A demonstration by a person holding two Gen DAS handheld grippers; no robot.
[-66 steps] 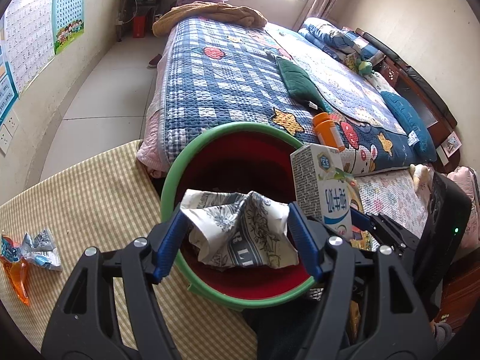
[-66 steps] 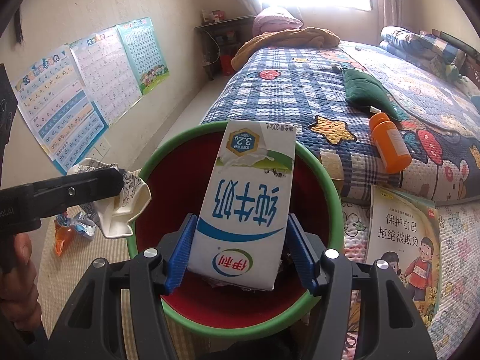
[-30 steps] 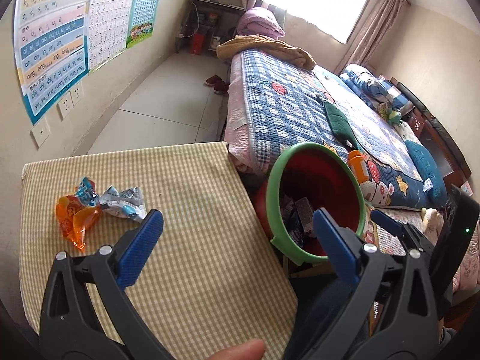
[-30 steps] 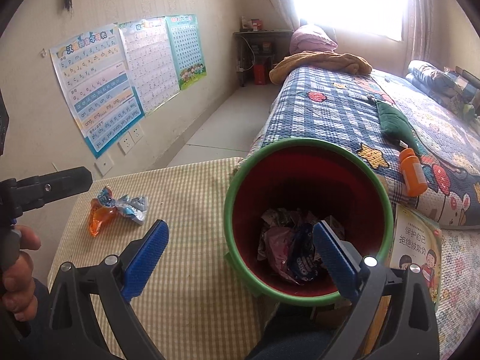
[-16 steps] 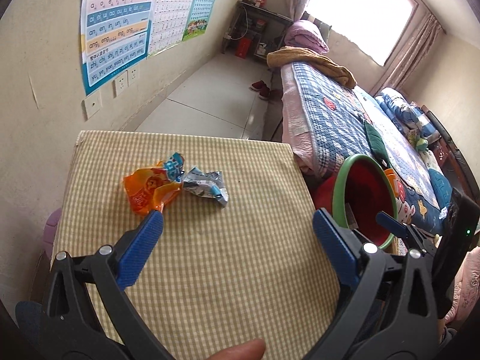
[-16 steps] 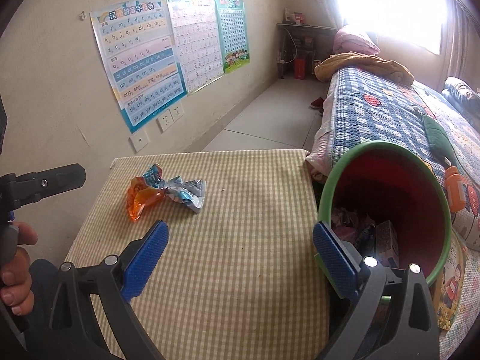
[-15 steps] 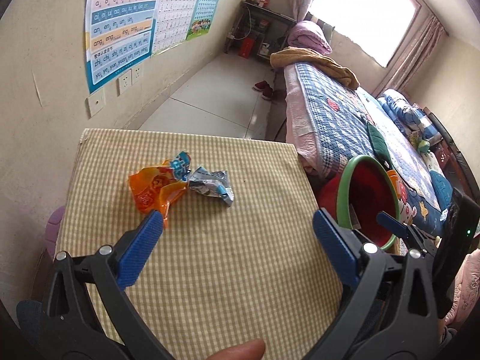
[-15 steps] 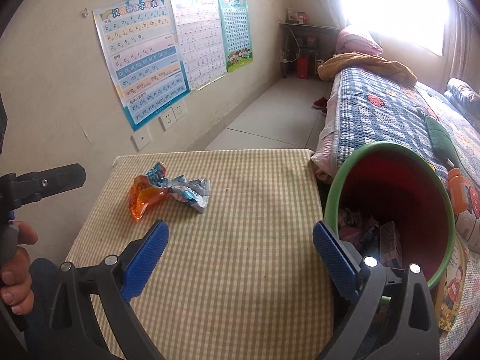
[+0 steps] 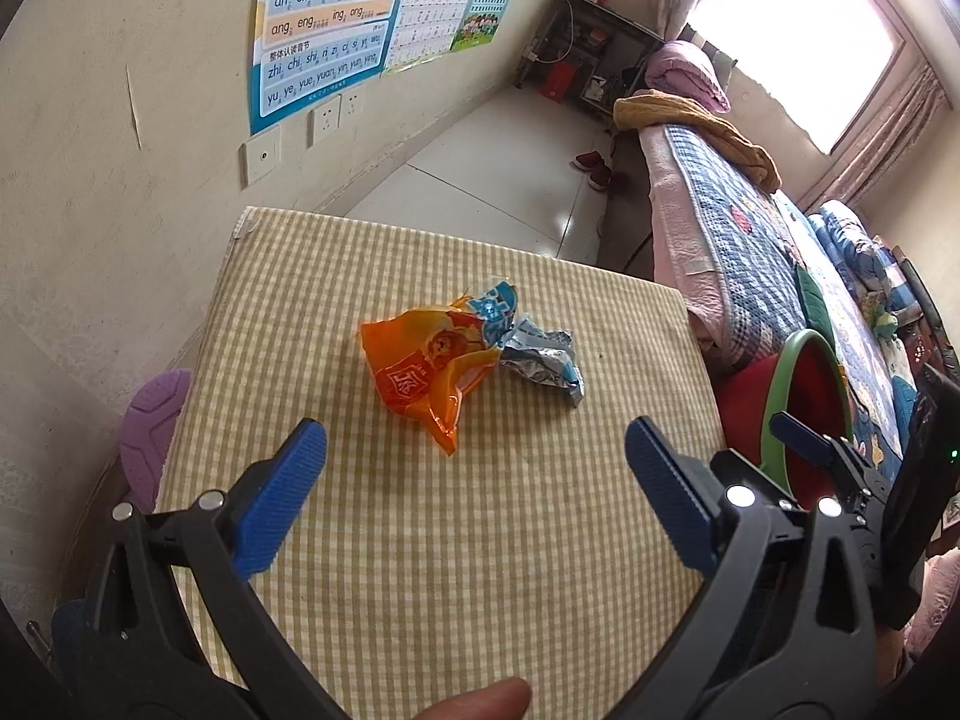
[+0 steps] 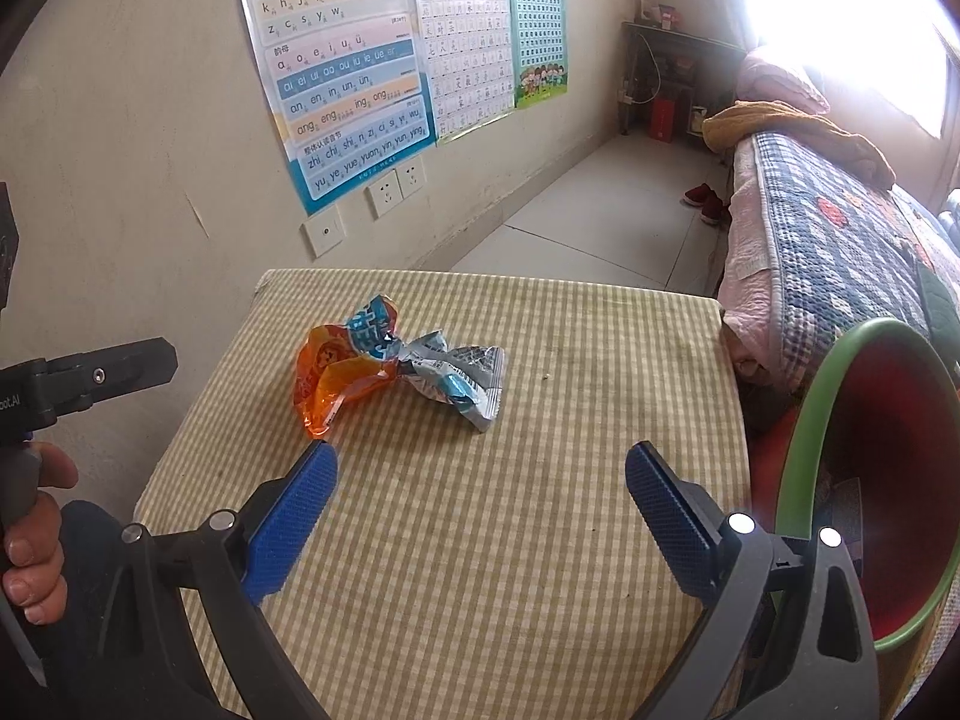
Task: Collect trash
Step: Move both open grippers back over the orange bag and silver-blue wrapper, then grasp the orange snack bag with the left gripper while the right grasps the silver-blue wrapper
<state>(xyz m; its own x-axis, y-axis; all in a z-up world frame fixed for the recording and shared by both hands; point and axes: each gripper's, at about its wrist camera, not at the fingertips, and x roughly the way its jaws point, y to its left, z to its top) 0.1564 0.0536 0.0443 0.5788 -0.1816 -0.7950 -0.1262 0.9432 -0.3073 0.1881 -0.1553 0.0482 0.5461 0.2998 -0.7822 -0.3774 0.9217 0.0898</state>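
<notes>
An orange snack wrapper (image 9: 423, 375) and a crumpled silver-blue wrapper (image 9: 543, 360) lie together on the checked table (image 9: 456, 540). In the right wrist view the orange wrapper (image 10: 336, 378) and silver wrapper (image 10: 459, 378) lie ahead and left of centre. My left gripper (image 9: 474, 480) is open and empty, just short of the orange wrapper. My right gripper (image 10: 480, 492) is open and empty, a little short of the silver wrapper. The red bin with a green rim (image 10: 840, 420) stands off the table's right edge and also shows in the left wrist view (image 9: 798, 378).
A wall with posters (image 10: 348, 72) and sockets runs along the table's left and far side. A bed with a blue checked quilt (image 9: 738, 228) stands beyond the bin. A purple object (image 9: 153, 432) sits left of the table. The left gripper's body (image 10: 90, 378) shows at the left.
Both grippers let go of their loads over the bin, the crumpled paper and the milk carton, opened, and swung left over the table toward the two wrappers, which now look closer.
</notes>
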